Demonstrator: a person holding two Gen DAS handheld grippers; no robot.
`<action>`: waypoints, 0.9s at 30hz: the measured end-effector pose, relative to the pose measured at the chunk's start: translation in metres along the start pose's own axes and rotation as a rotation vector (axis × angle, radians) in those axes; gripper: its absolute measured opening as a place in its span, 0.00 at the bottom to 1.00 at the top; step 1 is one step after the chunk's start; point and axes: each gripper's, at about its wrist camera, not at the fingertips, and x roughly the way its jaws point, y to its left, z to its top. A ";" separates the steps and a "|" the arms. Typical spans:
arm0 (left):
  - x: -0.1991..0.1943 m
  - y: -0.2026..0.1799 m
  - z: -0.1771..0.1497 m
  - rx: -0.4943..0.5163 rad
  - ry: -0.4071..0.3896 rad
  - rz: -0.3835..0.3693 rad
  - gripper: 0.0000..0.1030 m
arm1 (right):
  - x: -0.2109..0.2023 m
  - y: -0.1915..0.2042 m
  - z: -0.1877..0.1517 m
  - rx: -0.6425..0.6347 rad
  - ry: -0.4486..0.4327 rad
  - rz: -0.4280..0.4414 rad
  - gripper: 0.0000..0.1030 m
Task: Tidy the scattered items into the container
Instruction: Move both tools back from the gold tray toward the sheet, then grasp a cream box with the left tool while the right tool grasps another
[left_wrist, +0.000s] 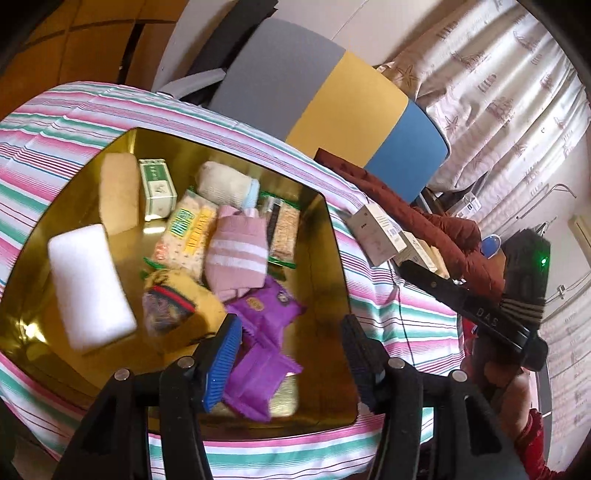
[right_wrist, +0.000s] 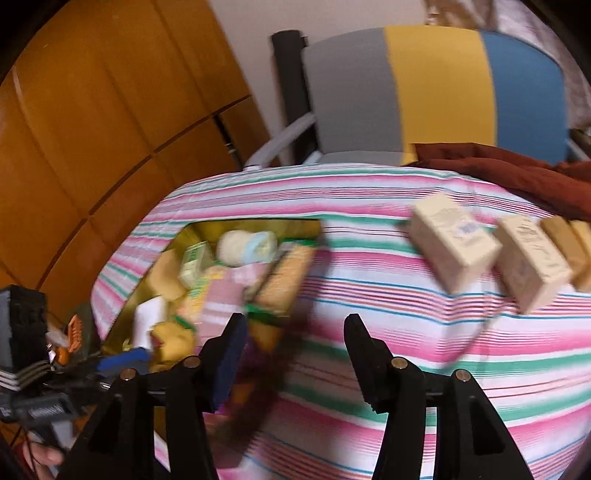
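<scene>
The gold container (left_wrist: 332, 236) sits left on the striped counter (left_wrist: 406, 314), crowded with a white block (left_wrist: 88, 284), pink sock (left_wrist: 236, 254) and purple packets (left_wrist: 266, 332). Both the left hand-held gripper (left_wrist: 291, 354) and right hand-held gripper (right_wrist: 295, 354) gape empty. Cream boxes (right_wrist: 454, 247) lie far right.

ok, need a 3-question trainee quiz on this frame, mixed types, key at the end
1. True or false: the purple packets lie inside the gold container.
2. Which items are outside the container on the striped cloth? A) beige boxes B) white foam block C) pink striped sock
3. Fill in: the left gripper hovers over the container with its jaws ____ and nothing between them.

Key:
1. True.
2. A, the beige boxes; the white foam block and pink striped sock are in the container.
3. Open.
</scene>
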 end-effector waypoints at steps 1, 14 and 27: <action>0.003 -0.004 0.000 0.003 0.007 0.001 0.55 | -0.002 -0.009 0.000 0.007 -0.003 -0.016 0.54; 0.037 -0.064 -0.004 0.130 0.088 -0.019 0.55 | -0.041 -0.136 0.014 0.077 -0.076 -0.260 0.65; 0.059 -0.107 -0.001 0.184 0.135 -0.052 0.55 | -0.003 -0.168 0.034 -0.020 -0.068 -0.280 0.74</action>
